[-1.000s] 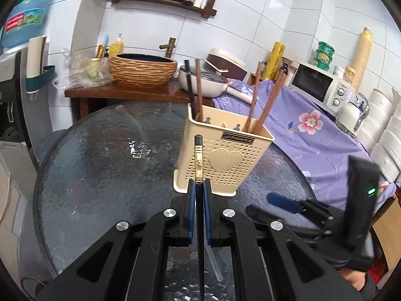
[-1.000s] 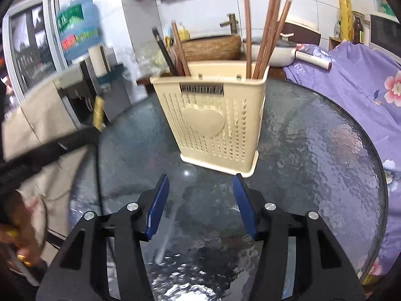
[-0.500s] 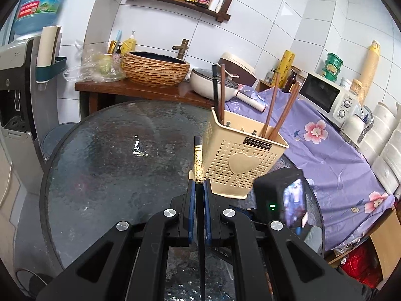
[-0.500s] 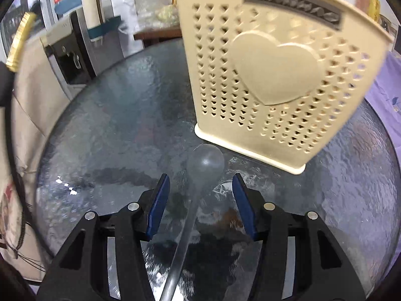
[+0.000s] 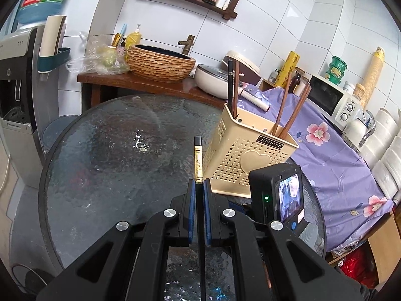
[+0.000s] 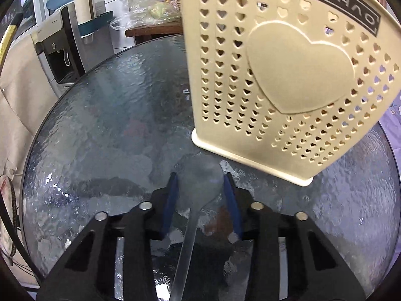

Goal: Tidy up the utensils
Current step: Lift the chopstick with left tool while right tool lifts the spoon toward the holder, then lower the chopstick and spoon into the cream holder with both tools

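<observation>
Left wrist view: our left tongs clamp a black gold-banded chopstick at centre frame, poised beside the cream utensil holder for dropping in.

Right wrist view: our right tongs stand apart, straddling a translucent spoon lying on the glass surface, lower centre, ready to grip.

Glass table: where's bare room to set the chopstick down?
Bare: glass table left of the utensil holder, out to its rim. Crowded: in front of the holder, where the spoon lies between the right gripper jaws.
</observation>
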